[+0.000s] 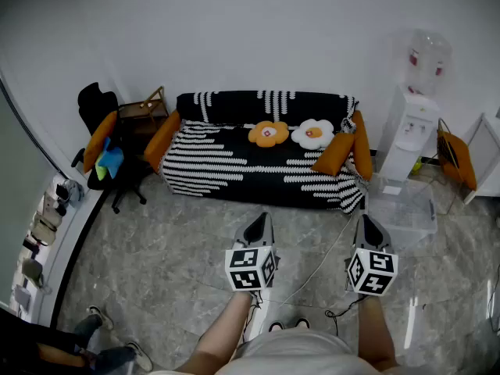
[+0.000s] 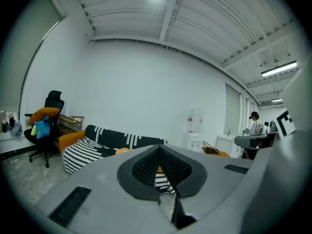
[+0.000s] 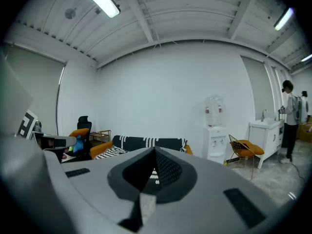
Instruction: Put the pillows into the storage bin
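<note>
Out over the floor, short of the sofa's front edge, you are holding the left gripper and right gripper pressed closed and empty, probably because nothing is within reach yet. An orange flower pillow and a white flower pillow are lying along the seat's back edge. The clear storage bin is sitting off the front right corner.

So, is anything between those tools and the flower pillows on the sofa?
Nothing visible does: only floor and a thin cable lie between the left tool, the right tool and the orange flower pillow and white flower pillow.
</note>
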`<state>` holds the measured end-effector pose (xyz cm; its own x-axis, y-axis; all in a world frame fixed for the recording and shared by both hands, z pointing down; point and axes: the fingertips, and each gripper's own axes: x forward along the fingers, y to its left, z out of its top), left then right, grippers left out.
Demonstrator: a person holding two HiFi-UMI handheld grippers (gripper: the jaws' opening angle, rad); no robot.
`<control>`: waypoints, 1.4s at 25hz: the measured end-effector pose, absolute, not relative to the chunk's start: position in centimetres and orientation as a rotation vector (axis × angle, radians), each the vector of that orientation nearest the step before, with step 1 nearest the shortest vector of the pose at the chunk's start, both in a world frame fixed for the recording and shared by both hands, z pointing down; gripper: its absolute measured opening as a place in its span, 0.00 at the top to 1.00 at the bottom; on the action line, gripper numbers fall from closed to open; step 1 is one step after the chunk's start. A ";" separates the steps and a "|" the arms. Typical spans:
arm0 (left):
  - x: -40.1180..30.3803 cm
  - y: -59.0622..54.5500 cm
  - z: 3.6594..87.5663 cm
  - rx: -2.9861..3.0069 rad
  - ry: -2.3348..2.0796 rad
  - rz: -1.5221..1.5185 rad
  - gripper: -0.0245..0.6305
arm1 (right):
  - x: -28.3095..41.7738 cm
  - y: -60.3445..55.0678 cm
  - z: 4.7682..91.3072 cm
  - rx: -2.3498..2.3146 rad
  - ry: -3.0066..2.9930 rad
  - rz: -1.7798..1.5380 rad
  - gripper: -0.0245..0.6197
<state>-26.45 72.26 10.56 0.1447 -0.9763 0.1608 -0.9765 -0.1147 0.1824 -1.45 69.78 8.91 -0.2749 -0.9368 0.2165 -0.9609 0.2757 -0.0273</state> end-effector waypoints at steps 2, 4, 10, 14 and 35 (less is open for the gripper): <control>-26.4 72.2 10.4 2.176 -1.909 0.005 0.95 | -1.3 69.7 8.8 1.784 -2.377 0.228 0.96; -26.1 72.1 10.4 2.175 -1.911 0.008 0.95 | -1.0 69.7 8.7 1.783 -2.376 0.228 0.96; -25.3 72.1 10.8 2.181 -1.907 0.023 0.95 | -0.5 69.8 9.2 1.775 -2.390 0.241 0.96; -25.1 72.3 11.3 2.169 -1.899 0.022 0.95 | -0.3 70.0 9.9 1.779 -2.417 0.316 0.96; -24.5 71.3 11.9 2.148 -1.862 -0.022 0.64 | 2.6 70.3 11.9 1.824 -2.334 0.365 0.96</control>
